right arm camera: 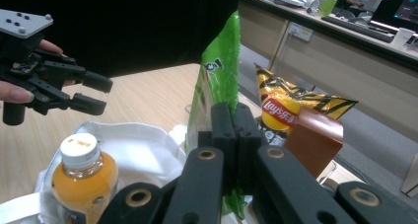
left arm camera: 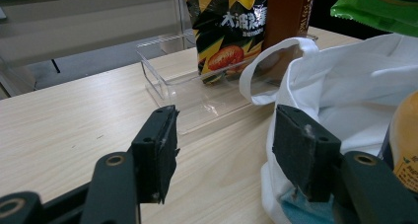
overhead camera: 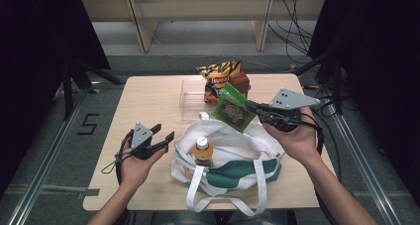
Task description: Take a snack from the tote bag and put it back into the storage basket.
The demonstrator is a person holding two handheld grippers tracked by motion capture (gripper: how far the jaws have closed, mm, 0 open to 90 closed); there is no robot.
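Observation:
My right gripper (overhead camera: 251, 107) is shut on the edge of a green snack bag (overhead camera: 231, 109), holding it in the air just above the open white tote bag (overhead camera: 233, 155); the same green snack bag (right arm camera: 219, 81) stands upright between the pressed-together jaws of that right gripper (right arm camera: 235, 130). An orange juice bottle (overhead camera: 203, 151) with a white cap stands inside the tote bag. My left gripper (overhead camera: 163, 141) hovers open just left of the tote, nothing between its jaws. In the left gripper view that left gripper (left arm camera: 224, 150) points toward the tote bag's handle (left arm camera: 268, 68).
A clear plastic tray (overhead camera: 192, 93) sits at the table's far middle, with a yellow-black chip bag (overhead camera: 218, 76) and a brown carton (overhead camera: 239, 82) standing at its right end. The tote's green-striped straps (overhead camera: 225, 193) hang over the near table edge. Bare tabletop (overhead camera: 143, 101) lies left.

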